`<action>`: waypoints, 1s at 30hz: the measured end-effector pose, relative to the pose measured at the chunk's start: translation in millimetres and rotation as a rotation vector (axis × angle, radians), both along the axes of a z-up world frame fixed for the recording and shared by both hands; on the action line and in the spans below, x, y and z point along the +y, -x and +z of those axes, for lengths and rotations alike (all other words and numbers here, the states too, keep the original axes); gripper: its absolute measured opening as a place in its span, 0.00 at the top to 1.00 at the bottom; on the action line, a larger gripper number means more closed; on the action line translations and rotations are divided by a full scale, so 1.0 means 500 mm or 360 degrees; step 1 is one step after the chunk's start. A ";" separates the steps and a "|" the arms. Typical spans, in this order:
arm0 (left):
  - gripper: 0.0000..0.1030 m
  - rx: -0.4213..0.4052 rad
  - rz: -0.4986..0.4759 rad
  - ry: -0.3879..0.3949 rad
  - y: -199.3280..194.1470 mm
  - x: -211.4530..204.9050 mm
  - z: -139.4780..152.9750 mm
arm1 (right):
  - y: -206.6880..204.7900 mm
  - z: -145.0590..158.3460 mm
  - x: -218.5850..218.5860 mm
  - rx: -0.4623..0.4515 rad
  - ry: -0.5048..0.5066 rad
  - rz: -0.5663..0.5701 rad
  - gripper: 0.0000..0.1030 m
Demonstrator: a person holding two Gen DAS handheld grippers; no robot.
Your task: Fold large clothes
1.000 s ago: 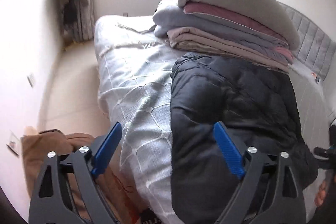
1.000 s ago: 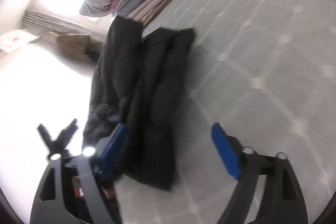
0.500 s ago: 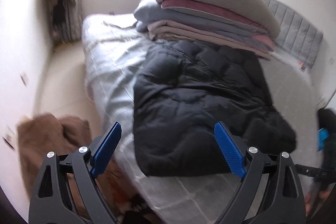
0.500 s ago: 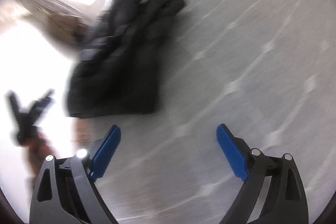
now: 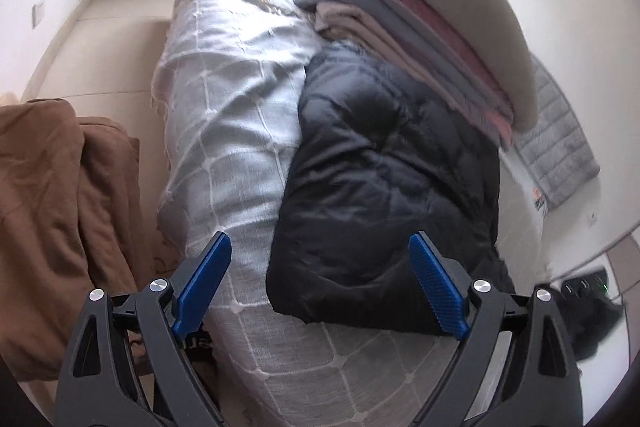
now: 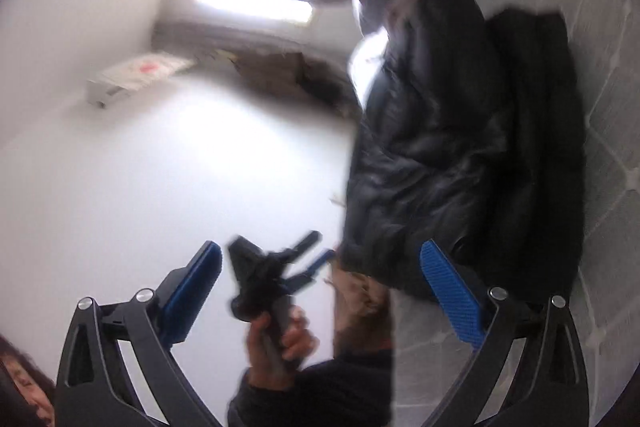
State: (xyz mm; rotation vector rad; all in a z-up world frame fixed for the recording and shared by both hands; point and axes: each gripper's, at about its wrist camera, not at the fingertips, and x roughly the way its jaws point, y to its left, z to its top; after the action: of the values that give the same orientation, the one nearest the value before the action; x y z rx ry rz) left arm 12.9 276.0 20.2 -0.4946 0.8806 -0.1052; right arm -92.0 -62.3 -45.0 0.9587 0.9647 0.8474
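Both claws wide open, empty: left gripper (image 5: 320, 287), right gripper (image 6: 320, 291). Black puffer jacket (image 5: 384, 187) lies folded on bed (image 5: 224, 131), touching stacked blankets (image 5: 440, 27). Risk: slippery padded fabric springs open; fold near mattress edge could slide off.

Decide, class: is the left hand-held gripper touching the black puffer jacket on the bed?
Apart. In the left wrist view the left hand-held gripper hangs open above the black puffer jacket, with bedspread visible around both blue fingertips.
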 end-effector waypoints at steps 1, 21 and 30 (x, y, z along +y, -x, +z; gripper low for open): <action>0.16 0.0020 -0.0016 -0.0011 -0.004 -0.005 -0.004 | -0.019 -0.047 0.006 0.0103 0.0159 -0.0015 0.08; 0.16 0.0156 0.0040 0.0024 -0.027 0.020 -0.040 | -0.097 -0.150 0.026 0.0364 -0.0160 0.0035 0.07; 0.16 0.0134 0.0003 0.0044 -0.029 0.017 -0.034 | -0.095 -0.125 0.094 0.0383 0.0351 0.0035 0.07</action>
State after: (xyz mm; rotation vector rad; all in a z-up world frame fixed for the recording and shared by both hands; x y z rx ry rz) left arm 27.5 284.7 3.2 -0.5283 0.9623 -0.0956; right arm -44.6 -15.6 -107.4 0.8727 1.2502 0.6366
